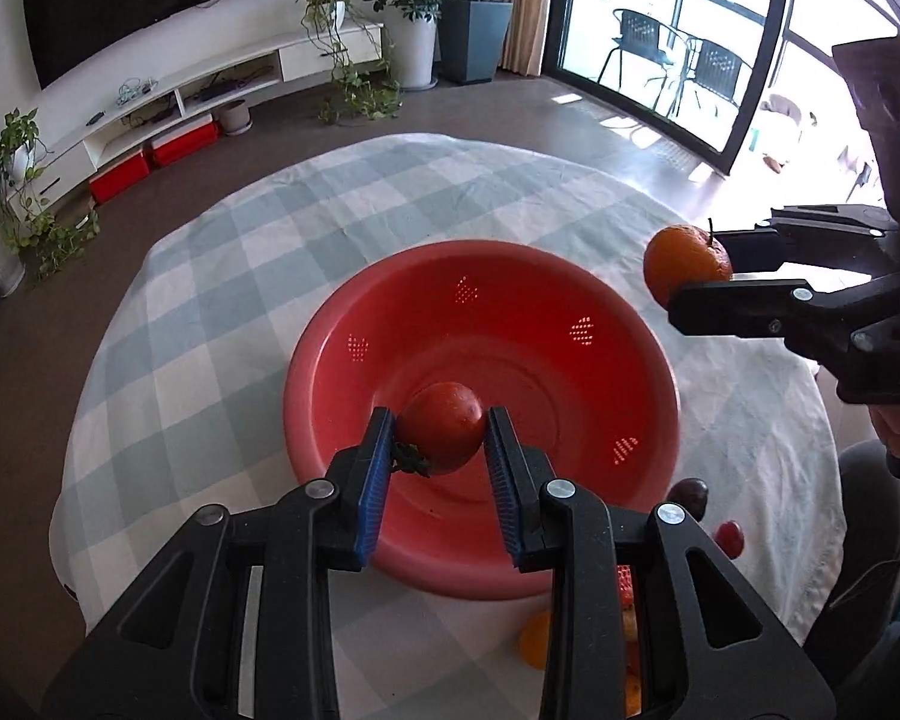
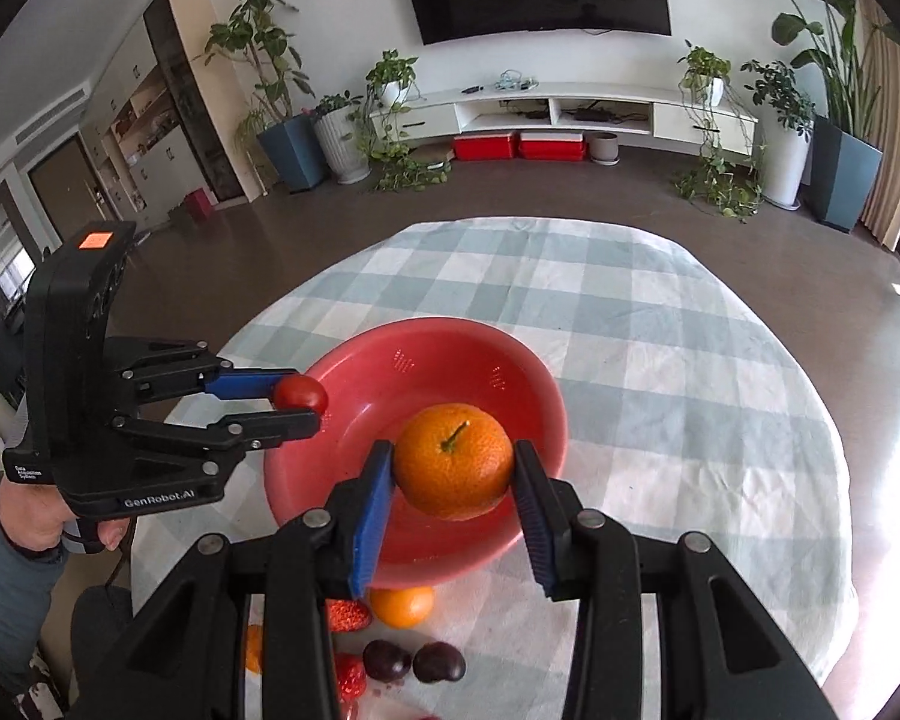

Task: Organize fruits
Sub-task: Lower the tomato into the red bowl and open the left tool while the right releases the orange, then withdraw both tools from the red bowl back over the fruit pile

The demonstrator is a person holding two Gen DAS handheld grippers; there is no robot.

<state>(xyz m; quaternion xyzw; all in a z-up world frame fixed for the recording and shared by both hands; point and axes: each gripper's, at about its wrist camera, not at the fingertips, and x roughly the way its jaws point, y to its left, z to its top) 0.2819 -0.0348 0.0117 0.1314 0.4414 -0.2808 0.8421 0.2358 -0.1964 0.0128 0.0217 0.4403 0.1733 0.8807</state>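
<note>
Both grippers carry fruit over the red colander bowl [image 1: 342,324], which sits on the round table with its checked cloth [image 1: 222,276], toward the table's near edge. The left gripper [image 1: 438,438] is clamped on a small red tomato [image 1: 444,429], its green calyx against the left blue pad, and hangs above the bowl's near wall. The right gripper [image 2: 455,468] is clamped on an orange mandarin [image 2: 453,459], stem facing the camera; from the left wrist view it is at the bowl's right rim, perhaps just outside it.

The bowl looks empty inside, so this appears to be the delivery step for the first two pieces. More fruit waits on the cloth at the near edge, just outside the bowl: another mandarin [image 2: 402,605], two dark plums [image 2: 414,663], and strawberries [image 2: 348,615].

The next move likely calls for lowering each gripper toward the bowl's floor before parting the jaws, so the round fruit settles instead of bouncing or rolling out. The right hand probably needs to come a little further inward over the rim first. Keeping the two grippers apart over the bowl avoids a knock.
</note>
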